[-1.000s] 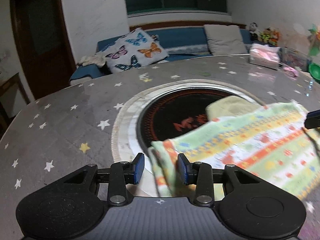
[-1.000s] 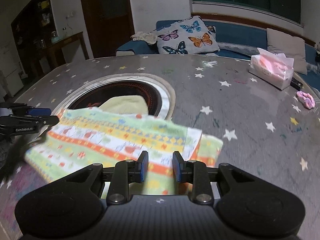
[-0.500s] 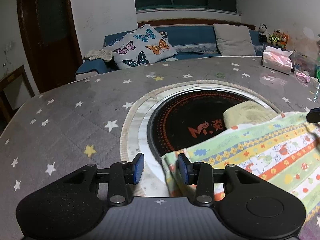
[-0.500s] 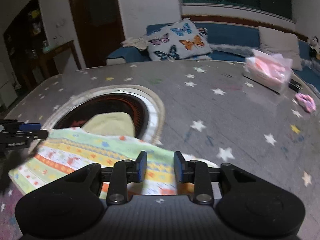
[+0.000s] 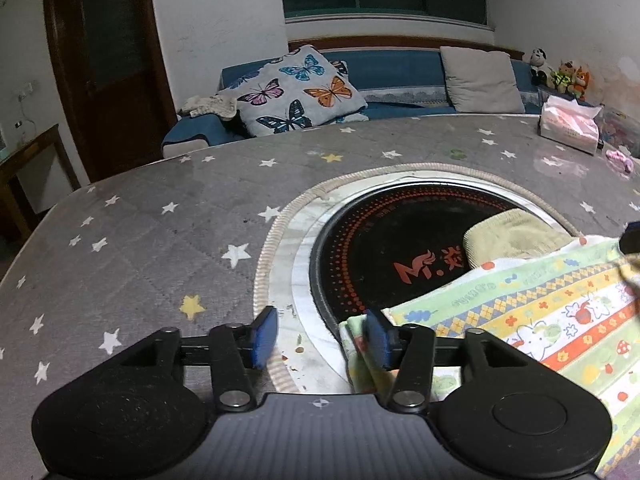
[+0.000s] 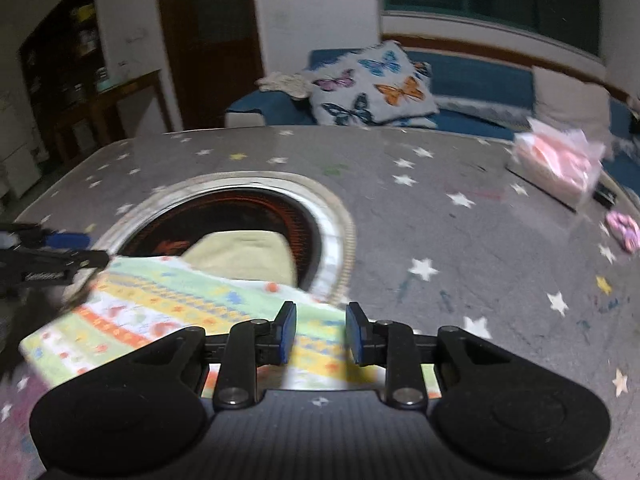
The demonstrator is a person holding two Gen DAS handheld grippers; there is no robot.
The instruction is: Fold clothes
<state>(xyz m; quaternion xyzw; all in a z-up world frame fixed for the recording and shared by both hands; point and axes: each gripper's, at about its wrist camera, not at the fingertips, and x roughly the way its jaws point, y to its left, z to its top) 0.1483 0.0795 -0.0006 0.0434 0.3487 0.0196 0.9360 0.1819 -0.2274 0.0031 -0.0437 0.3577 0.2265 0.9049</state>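
Fingers of left gripper (image 5: 320,338) spread and opening, patterned cloth (image 5: 540,320) corner against the right pad, left pad clear of it. Right gripper (image 6: 320,334) fingers part-open and closing, cloth edge between them; pinch or not, could not tell, view blurred. Cloth lay near on the grey star-print surface (image 5: 160,240), its far edge over the round black cooktop (image 5: 392,240) set in the middle. Yellow folded piece (image 5: 512,236) sat on the cooktop, touching the cloth's far edge. Far right: pink tissue pack (image 5: 568,130). Beyond the surface, blue sofa (image 5: 392,72) with butterfly pillow (image 5: 296,92).
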